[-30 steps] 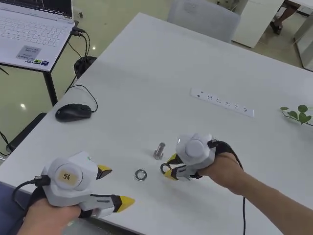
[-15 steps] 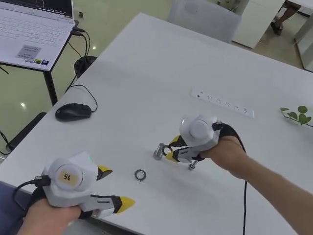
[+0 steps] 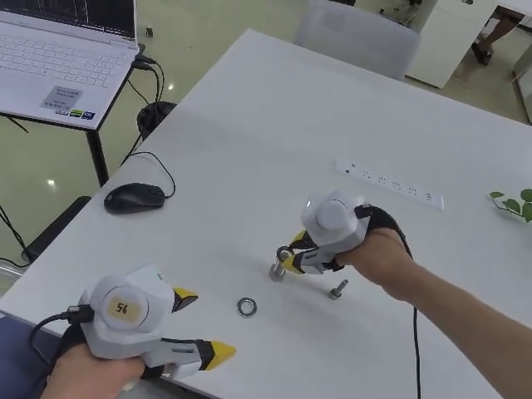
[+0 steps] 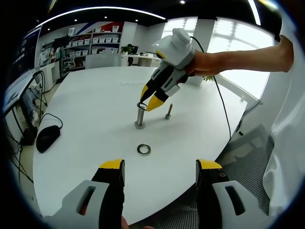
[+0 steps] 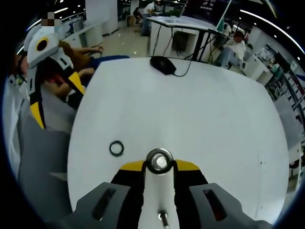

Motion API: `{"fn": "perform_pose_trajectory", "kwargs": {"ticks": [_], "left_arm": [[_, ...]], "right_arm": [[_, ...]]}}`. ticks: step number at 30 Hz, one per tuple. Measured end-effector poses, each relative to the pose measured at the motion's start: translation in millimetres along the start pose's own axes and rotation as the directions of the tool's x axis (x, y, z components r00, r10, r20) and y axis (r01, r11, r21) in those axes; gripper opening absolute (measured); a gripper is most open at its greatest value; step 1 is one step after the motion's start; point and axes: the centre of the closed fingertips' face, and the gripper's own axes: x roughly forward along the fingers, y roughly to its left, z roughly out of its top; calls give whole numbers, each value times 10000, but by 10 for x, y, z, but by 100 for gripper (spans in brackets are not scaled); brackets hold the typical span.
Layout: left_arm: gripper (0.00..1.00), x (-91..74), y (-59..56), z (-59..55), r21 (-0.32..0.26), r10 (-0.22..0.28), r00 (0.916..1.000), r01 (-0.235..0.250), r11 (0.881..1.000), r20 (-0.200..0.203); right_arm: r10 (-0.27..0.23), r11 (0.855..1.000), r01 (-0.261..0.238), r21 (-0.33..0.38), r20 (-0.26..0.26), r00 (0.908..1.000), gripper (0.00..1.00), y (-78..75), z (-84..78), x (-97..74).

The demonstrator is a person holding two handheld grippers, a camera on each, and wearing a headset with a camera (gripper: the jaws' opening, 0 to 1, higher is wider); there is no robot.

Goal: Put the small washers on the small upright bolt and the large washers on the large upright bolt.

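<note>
while right hand-held gripper point(image 3: 288, 261) points down — washer point(image 5: 158, 161) pinched atop large bolt point(image 4: 140, 119)

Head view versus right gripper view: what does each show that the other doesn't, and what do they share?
Head view: the laptop, power strip and plant. Right gripper view: a look straight down through the held washer onto the top of the large bolt. Shared: the loose washer, mouse and open left gripper.
</note>
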Motion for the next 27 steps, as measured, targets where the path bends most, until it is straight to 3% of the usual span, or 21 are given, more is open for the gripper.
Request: {"fn": "perform_pose_trajectory", "kwargs": {"ticks": [27], "left_arm": [[60, 22, -4, -44, -81, -25, 9999, 24, 10000, -106]], "right_arm": [[262, 9997, -261, 35, -344, 9991, 23, -12, -60, 94]]}}
